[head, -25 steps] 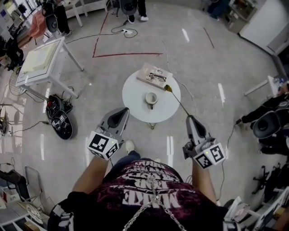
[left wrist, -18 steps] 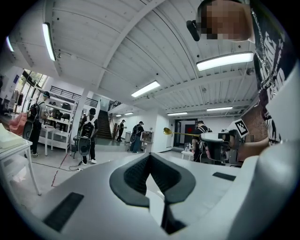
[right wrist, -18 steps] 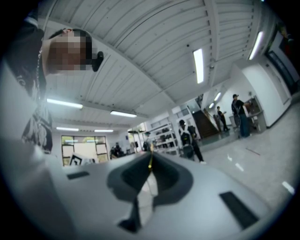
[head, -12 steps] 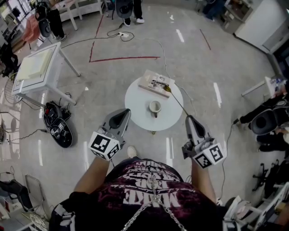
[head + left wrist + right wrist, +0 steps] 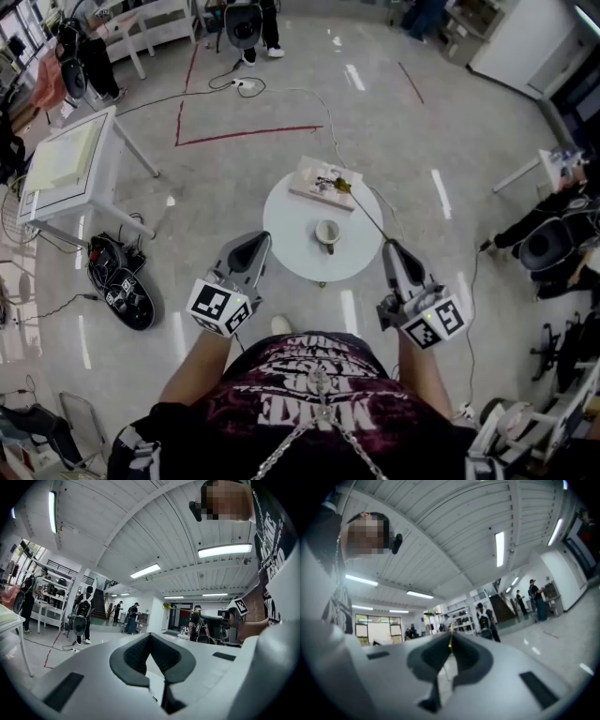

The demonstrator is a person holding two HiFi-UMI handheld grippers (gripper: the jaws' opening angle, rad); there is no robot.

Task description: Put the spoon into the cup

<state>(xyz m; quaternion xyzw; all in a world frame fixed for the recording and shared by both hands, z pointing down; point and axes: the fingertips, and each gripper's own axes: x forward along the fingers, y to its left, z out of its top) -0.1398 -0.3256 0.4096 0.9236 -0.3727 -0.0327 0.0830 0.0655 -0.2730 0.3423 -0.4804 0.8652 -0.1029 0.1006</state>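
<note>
A small white cup [image 5: 327, 232] stands near the middle of a round white table [image 5: 291, 246]. My right gripper [image 5: 391, 247] is level at the table's right rim and shut on the thin handle of a gold spoon [image 5: 343, 186]. The spoon's bowl hangs over the far right of the table, beyond the cup. In the right gripper view the handle [image 5: 450, 641] is pinched between the pads of that gripper [image 5: 451, 634]. My left gripper [image 5: 253, 242] is at the table's left rim, shut and empty [image 5: 150, 635]. The left gripper view shows the spoon [image 5: 167, 605] in the air.
A flat board with small items [image 5: 319, 182] lies on the table's far side under the spoon's bowl. On the floor are a square white table [image 5: 66, 155], black gear [image 5: 120, 284], a cable [image 5: 281, 92] and red tape lines. A person sits at right [image 5: 551, 246].
The table and cup have drawn nearer in the head view as both grippers went forward. The spoon stays held; its bowl has shifted from the table's rim to over the board's corner.
</note>
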